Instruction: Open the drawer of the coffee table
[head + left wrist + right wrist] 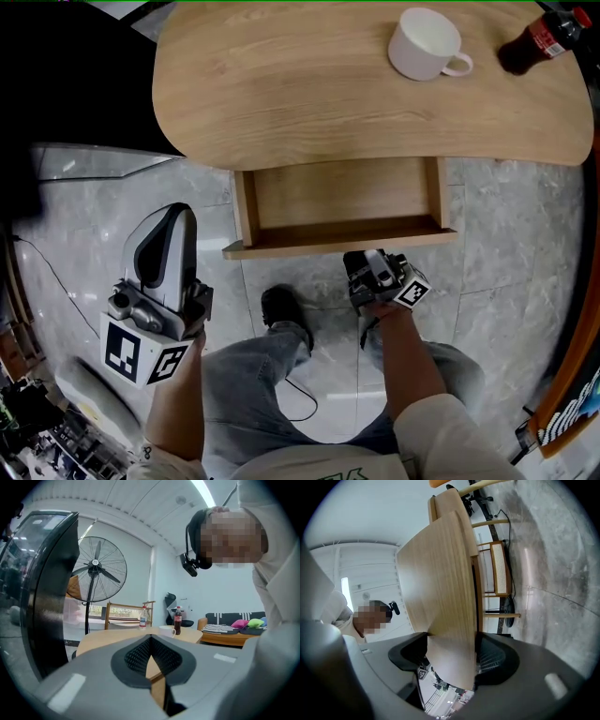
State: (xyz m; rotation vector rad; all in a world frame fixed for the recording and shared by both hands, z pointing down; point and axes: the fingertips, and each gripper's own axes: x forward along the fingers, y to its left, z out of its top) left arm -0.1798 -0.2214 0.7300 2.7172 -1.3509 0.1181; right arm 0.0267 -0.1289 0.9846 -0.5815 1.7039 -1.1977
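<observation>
The wooden coffee table (309, 84) has its drawer (342, 192) pulled out toward me, with the bare inside showing. My right gripper (368, 257) is at the drawer's front panel (309, 246), right of its middle. In the right gripper view that panel (445, 597) fills the space between the pads of the right gripper (452, 656), which is shut on it. My left gripper (173, 217) hangs apart at the left, over the floor. In its own view the left gripper (150, 641) has its pads meeting at the tip, with nothing held.
A white cup (427, 44) and a cola bottle (544, 37) stand on the tabletop at the far right. My legs and a dark shoe (286, 314) are just in front of the drawer. A standing fan (96, 569) and a sofa (234, 630) lie beyond the table.
</observation>
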